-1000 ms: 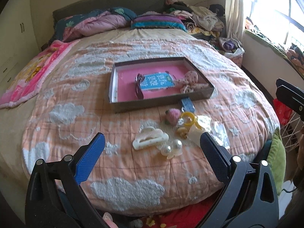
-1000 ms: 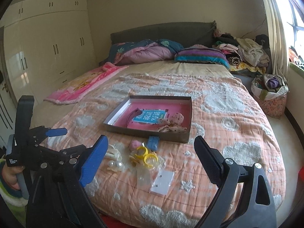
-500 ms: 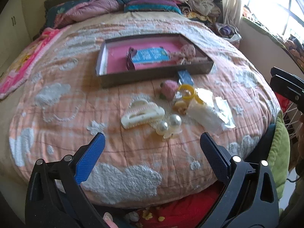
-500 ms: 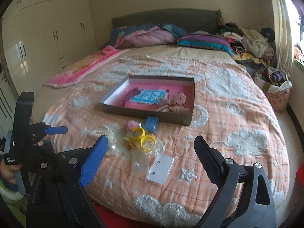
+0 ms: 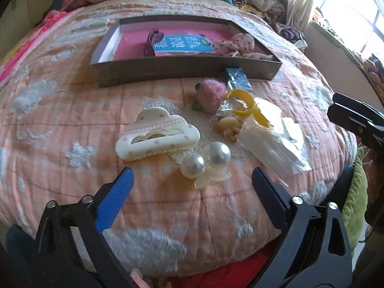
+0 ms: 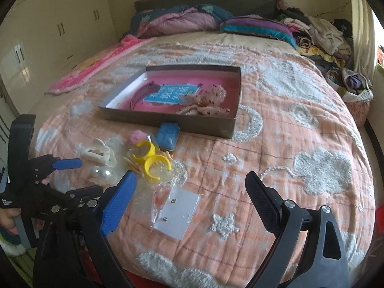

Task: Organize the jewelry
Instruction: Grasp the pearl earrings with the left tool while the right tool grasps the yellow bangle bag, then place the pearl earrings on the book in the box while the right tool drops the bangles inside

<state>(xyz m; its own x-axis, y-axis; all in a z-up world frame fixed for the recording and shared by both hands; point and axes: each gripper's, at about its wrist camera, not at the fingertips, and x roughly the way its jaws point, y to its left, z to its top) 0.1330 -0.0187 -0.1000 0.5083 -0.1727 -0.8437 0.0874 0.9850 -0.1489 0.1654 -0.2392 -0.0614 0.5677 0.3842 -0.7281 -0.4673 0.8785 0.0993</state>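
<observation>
A shallow box with a pink floor (image 5: 134,45) (image 6: 216,76) lies on the bed and holds a dark headband, a blue card and a dotted scrunchie (image 5: 240,44). In front of it lie a cream cloud hair claw (image 5: 156,136), a double pearl clip (image 5: 206,160), a pink pompom (image 5: 212,92), yellow claw clips (image 5: 242,103) (image 6: 156,163), a blue packet (image 6: 168,135) and an earring card in plastic (image 6: 178,212). My left gripper (image 5: 192,187) is open just short of the pearl clip. My right gripper (image 6: 190,192) is open above the earring card.
The orange quilt with white cloud patches (image 6: 312,144) covers a round bed. Pillows and piled clothes (image 6: 319,33) are at the far side. A wardrobe (image 6: 60,36) stands left; a window (image 5: 360,12) is at the right.
Both grippers have moved forward and down toward the loose items. The pearl clip and cloud claw now sit close in front of my left gripper. Both stay open.
</observation>
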